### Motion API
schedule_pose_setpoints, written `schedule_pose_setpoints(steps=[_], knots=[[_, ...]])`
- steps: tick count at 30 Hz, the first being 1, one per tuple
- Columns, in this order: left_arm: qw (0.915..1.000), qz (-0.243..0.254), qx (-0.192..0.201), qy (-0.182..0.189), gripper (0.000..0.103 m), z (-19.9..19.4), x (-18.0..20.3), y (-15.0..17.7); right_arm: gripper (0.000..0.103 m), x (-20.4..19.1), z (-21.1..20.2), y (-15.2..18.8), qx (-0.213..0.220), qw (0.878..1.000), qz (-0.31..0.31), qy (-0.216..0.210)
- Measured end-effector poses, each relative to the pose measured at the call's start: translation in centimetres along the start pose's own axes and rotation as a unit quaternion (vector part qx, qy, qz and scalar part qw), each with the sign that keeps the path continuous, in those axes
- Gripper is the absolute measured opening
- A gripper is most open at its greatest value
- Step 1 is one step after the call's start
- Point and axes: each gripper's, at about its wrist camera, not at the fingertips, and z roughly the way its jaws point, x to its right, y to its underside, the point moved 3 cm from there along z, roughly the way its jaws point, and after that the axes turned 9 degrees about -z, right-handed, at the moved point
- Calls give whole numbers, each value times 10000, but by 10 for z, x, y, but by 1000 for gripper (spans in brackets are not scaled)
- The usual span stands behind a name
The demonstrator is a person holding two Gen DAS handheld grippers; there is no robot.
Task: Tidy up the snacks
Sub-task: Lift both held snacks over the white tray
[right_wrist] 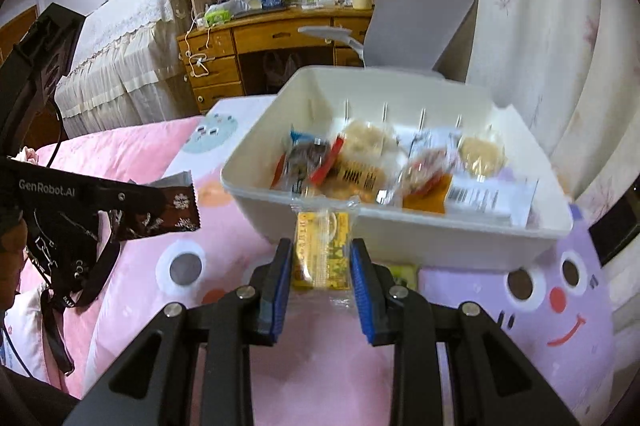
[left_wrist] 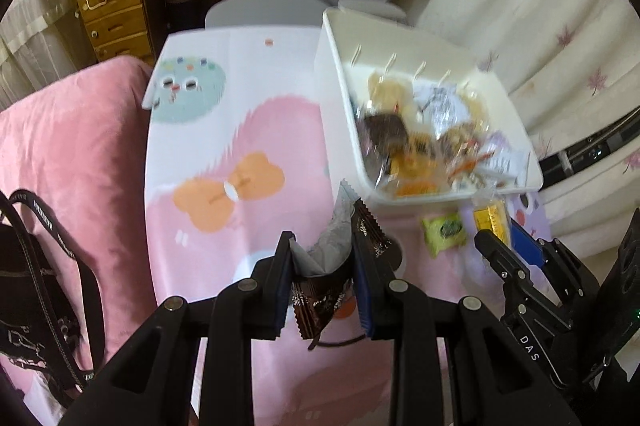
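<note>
My left gripper [left_wrist: 322,254] is shut on a dark brown snack packet [left_wrist: 340,258] with a silver inside, held above the cartoon-print table [left_wrist: 240,106], just left of the white bin [left_wrist: 340,98]. The same packet [right_wrist: 168,214] shows at the left of the right wrist view. My right gripper [right_wrist: 318,262] is shut on a yellow snack packet [right_wrist: 320,250], just in front of the white bin's near wall [right_wrist: 400,238]. The bin holds several wrapped snacks [right_wrist: 360,166]. A green packet [left_wrist: 444,232] lies on the table in front of the bin.
A pink blanket [left_wrist: 72,154] lies left of the table, with a black strap [left_wrist: 48,258] on it. A grey office chair [right_wrist: 420,22] and a wooden desk [right_wrist: 260,42] stand behind the table. White curtains [right_wrist: 540,26] hang at the right.
</note>
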Motion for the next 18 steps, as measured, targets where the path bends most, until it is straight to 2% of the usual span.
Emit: schedule_pose_setpoints(steps=[8, 18], knots=[[9993, 60, 323, 160, 26, -9, 17, -30, 29, 12, 5, -33, 196, 9996, -155, 123], [9982, 89, 470, 356, 26, 13, 45, -60, 29, 28, 22, -49, 235, 9993, -181, 229]])
